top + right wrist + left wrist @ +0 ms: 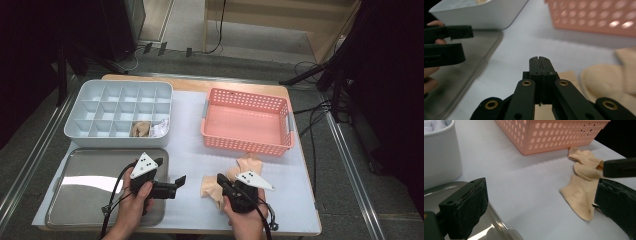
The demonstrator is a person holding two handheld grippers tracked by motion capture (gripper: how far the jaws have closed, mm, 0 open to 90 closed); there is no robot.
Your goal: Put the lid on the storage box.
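Pink basket [247, 122] empty, grey divided tray [119, 112] holding two folded socks [150, 129]

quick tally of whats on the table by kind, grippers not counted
compartment organizer: 1
pink basket: 1
metal tray: 1
beige socks loose on the mat: 2, as far as the overlap lets me tell
rolled items in the organizer: 2
total: 7

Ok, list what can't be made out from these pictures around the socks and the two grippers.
- Right gripper, right gripper view: jaws pressed together; its own links hide whether sock fabric is pinched.
- Beige socks, high view: the right gripper and hand cover the near part, so their count is unclear.
- Divided organizer, high view: the beige and white items in two near-right cells are too small to identify.
- Metal tray, left gripper view: cut off by the bottom edge.
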